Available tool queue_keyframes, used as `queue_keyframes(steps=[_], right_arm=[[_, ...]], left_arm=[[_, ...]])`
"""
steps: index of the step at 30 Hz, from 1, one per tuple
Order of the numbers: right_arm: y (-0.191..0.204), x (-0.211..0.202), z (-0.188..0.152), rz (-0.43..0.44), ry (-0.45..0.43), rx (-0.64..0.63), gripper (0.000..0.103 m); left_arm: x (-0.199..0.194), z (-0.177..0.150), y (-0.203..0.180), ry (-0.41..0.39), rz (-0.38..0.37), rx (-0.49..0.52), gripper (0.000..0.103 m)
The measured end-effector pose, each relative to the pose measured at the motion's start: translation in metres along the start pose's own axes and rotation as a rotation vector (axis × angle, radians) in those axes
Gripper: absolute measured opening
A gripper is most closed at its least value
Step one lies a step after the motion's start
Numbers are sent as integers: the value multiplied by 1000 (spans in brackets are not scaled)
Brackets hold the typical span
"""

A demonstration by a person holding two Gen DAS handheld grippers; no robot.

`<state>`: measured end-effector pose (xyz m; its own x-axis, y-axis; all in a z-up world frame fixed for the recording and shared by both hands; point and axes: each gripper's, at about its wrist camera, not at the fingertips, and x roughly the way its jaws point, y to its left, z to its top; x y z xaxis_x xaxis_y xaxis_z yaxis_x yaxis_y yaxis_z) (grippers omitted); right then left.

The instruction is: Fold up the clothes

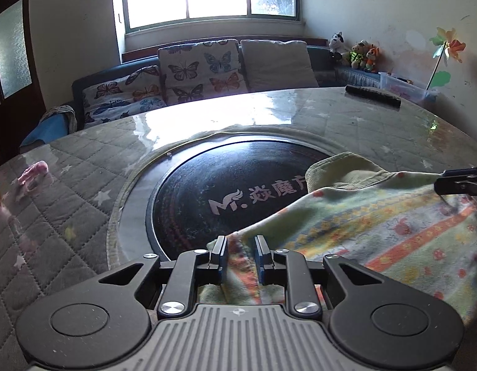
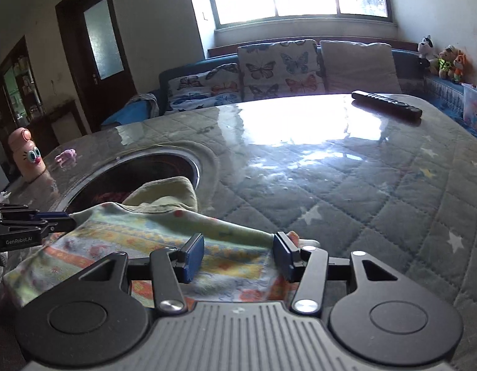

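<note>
One patterned garment [image 1: 377,235] lies on the quilted counter [image 1: 68,216], partly over its dark round inset [image 1: 226,179]. The left gripper [image 1: 240,255] has its jaws narrowly apart around a fabric fold; the right gripper [image 2: 238,255] stands wide apart over the cloth. One remote control [image 2: 386,104] and three plush toys [image 2: 442,58] sit farther back.

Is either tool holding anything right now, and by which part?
Neither clearly grips. The left tool has the patterned cloth's edge between slightly parted fingers. The right tool is open over its other side.
</note>
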<state>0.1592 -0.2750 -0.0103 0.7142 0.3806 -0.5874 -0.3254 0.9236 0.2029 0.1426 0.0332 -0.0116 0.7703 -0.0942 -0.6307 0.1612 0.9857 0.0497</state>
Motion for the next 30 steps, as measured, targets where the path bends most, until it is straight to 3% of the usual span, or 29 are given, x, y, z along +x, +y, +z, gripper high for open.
queue_keyframes(steps=[9, 18, 21, 26, 30], right_arm=[[-3, 1, -6, -7, 8, 7, 51], [13, -16, -6, 0, -6, -37, 56], [22, -18, -11, 8, -1, -57, 60], [38, -22, -22, 19, 3, -102, 69], [51, -27, -29, 20, -1, -143, 75]], left_arm=[[-2, -2, 2, -5, 9, -10, 23], [-16, -6, 5, -5, 32, -57, 34], [-21, -8, 6, -7, 38, -72, 48], [-29, -12, 7, -8, 41, -99, 56], [-34, -16, 7, -8, 52, -114, 72]])
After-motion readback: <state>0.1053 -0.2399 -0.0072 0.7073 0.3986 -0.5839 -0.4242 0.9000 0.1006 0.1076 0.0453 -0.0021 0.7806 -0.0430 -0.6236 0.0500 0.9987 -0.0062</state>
